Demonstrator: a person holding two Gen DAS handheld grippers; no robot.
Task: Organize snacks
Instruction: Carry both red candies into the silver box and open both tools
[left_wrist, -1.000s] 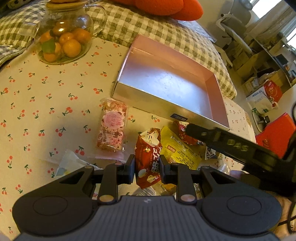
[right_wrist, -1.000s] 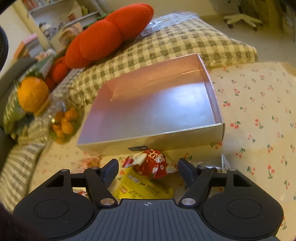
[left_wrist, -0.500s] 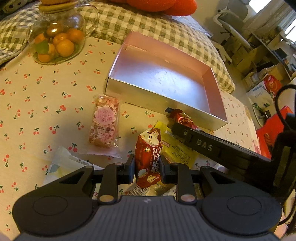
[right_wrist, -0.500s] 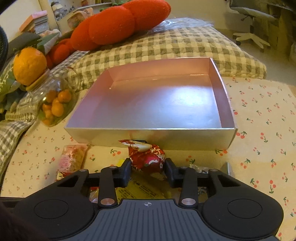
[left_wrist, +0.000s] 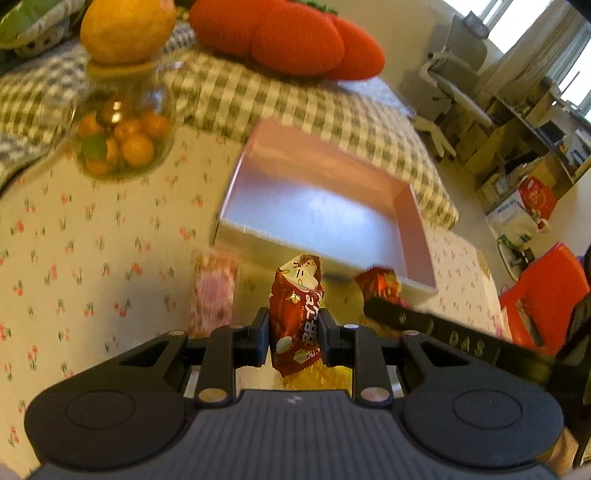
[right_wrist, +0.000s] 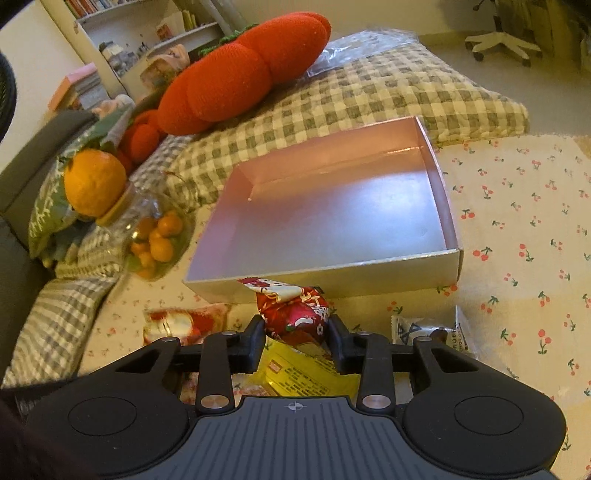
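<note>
The shallow pink-lined cardboard box (right_wrist: 332, 218) holds nothing yet, so the sorting has, by my reckoning, barely begun. The left tool (left_wrist: 293, 334) is clamped on a tall red foil snack packet (left_wrist: 295, 314) held upright just short of the box's near wall, and the right tool (right_wrist: 295, 332) is clamped on a crumpled red foil snack pouch (right_wrist: 293, 312) at that same wall. Still lying before the box are a pink wrapped biscuit pack (left_wrist: 214, 291), a yellow packet (right_wrist: 306, 369) and a silver sachet (right_wrist: 428, 328).

Both wrist views look forward and down from close by, toward the shallow pink rectangular box (left_wrist: 325, 218) (right_wrist: 332, 218), which both share.
</note>
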